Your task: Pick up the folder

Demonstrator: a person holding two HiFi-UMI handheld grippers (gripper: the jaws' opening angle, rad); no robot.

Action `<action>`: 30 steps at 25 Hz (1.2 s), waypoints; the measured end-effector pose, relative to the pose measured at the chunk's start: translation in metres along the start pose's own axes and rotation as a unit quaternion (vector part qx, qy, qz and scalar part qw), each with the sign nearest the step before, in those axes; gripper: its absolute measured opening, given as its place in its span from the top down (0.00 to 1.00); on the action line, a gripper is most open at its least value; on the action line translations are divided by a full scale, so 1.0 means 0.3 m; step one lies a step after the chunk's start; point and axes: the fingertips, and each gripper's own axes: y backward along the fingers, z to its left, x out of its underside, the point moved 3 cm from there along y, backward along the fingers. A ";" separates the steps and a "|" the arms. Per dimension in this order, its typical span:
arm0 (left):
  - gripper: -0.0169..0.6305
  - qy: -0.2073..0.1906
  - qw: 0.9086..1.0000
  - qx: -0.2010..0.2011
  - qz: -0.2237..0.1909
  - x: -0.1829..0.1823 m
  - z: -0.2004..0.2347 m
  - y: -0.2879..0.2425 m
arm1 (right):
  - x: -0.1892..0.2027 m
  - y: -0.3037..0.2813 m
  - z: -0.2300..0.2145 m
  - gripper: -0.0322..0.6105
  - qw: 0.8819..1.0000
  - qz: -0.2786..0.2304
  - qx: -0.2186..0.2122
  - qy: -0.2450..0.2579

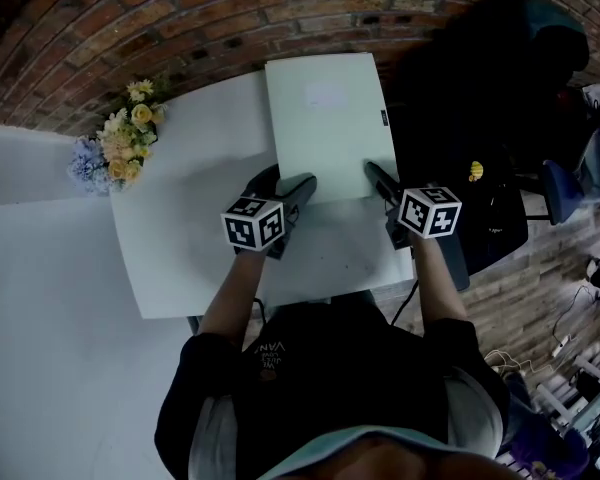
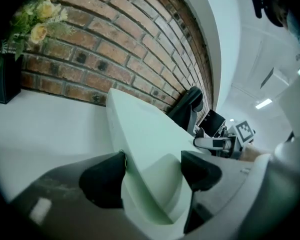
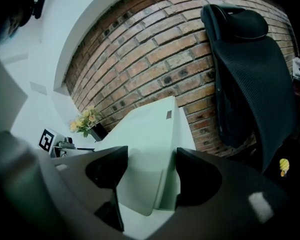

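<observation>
**Both grippers at the folder's near edge, neither closed**

Nearest me, my forearms reach out over the white worktop (image 1: 180, 258), each ending in a marker cube. The left gripper (image 1: 285, 184) sits at the near left corner of the pale green folder (image 1: 325, 118). In the left gripper view its jaws stand apart with that corner between them; one jaw is at the folder's edge and the other is clear of it. The right gripper (image 1: 378, 180) is at the near right corner. The right gripper view shows much the same: jaws spread, with the corner and the thicker side edge lying in the gap and nothing pinched. By my reading, both are open and holding nothing.

The folder lies flat on the worktop, towards its right side, with its far end pointing at the brick wall (image 1: 180, 18).

I judge the approach done and the grasp not yet made. The jaws look to straddle the corners sideways, and a flat folder offers only its thin edge. The next move calls for getting one jaw of each gripper under that edge and then closing both together. After that I would lift evenly so the folder does not sag or slip.

Further off, a bunch of flowers (image 1: 125, 143) stands at the worktop's far left by the wall, and a black chair (image 3: 245, 69) is off to the right
</observation>
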 end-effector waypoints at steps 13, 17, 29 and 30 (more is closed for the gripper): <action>0.42 -0.056 0.997 0.009 -0.048 -0.078 -0.068 0.089 | -0.082 0.103 0.104 0.50 0.996 -0.065 0.008 0.063; 0.42 -0.066 0.996 0.012 -0.063 -0.105 -0.085 0.124 | -0.106 0.129 0.139 0.50 0.994 -0.081 0.008 0.073; 0.42 -0.111 0.989 0.014 -0.099 -0.170 -0.132 0.244 | -0.151 0.204 0.260 0.50 0.986 -0.127 0.007 0.112; 0.42 -0.115 0.988 0.014 -0.100 -0.173 -0.133 0.253 | -0.151 0.208 0.269 0.50 0.985 -0.129 0.007 0.114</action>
